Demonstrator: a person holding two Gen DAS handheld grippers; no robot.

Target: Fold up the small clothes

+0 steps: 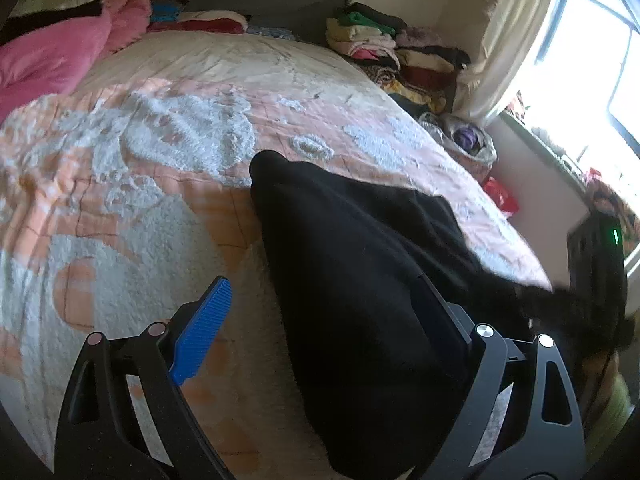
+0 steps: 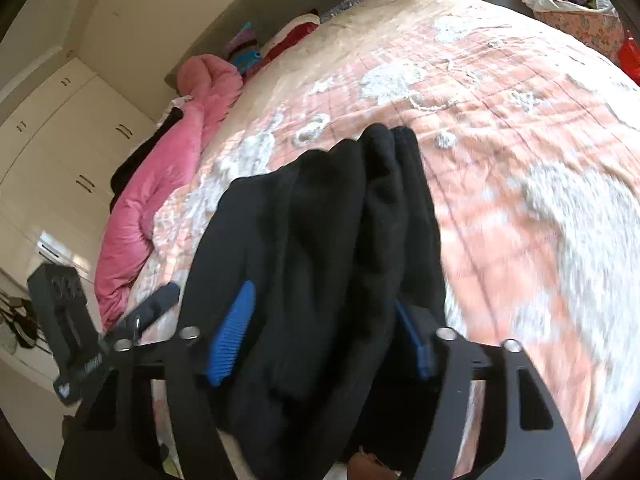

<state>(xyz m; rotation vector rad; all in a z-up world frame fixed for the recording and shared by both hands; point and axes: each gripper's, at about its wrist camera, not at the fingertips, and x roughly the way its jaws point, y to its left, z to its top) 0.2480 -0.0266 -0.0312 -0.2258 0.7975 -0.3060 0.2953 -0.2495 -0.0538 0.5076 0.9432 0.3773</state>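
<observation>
A bed [image 1: 168,168] under a peach-and-white quilt fills a sunlit room, with a pink blanket [image 1: 52,56] at its far left corner and folded clothes [image 1: 384,48] stacked at its far right corner beside a curtained window [image 1: 592,60]. A black garment [image 1: 352,264] lies near the bed's near edge, between the parted fingers of the left claw [image 1: 324,308] and the right claw [image 2: 320,332]; neither clamps it. The garment hides the left claw's right pad.

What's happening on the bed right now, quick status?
Left gripper open, black garment lying between its fingers. Right gripper open over the same garment. Garment bunched on the bedspread. Nothing in the way nearby.
</observation>
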